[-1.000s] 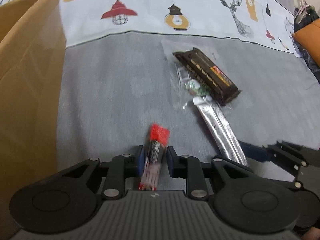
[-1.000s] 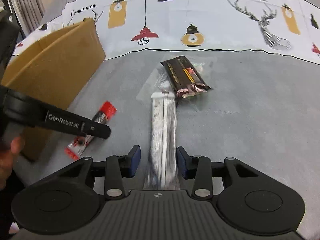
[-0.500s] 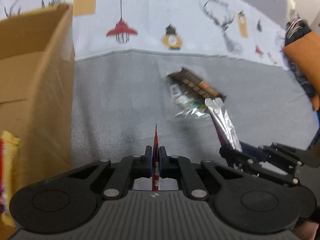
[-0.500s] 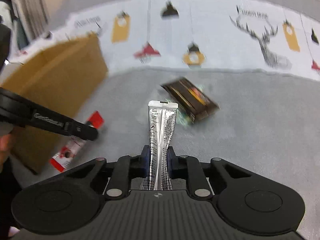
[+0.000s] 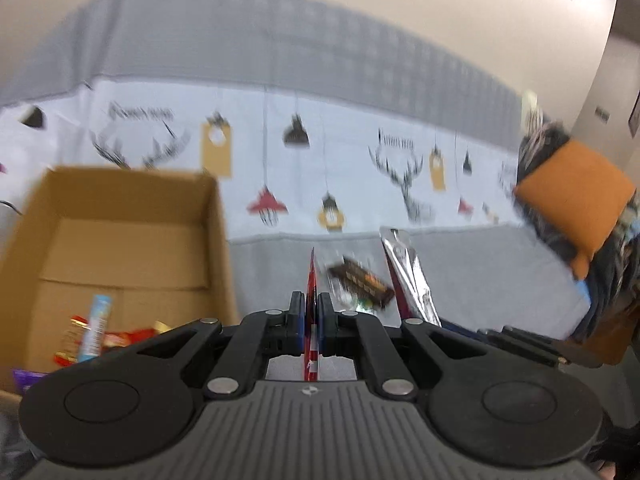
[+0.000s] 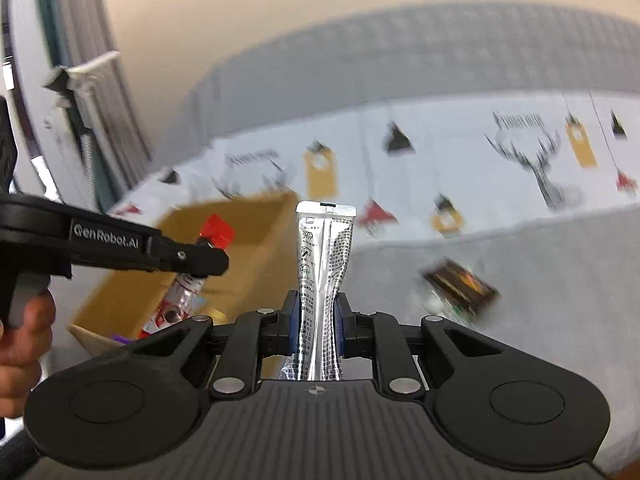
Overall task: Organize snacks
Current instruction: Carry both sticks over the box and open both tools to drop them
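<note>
Red-wrapped snack (image 5: 311,280) pinched in left claw (image 5: 311,312); right claw (image 6: 318,316) clamps silver sachet (image 6: 325,248) near cardboard box (image 5: 120,240).

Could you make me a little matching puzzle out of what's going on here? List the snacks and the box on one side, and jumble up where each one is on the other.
Things:
1. red snack packet
2. silver packet
3. dark chocolate bar
4. cardboard box

Places or states:
A. lying on the grey bedcover, in nobody's grip
B. pinched in the right gripper
C. open at the top, with several snacks already inside
D. pinched in the left gripper

Pairs: 1-D, 2-B, 3-A, 4-C
</note>
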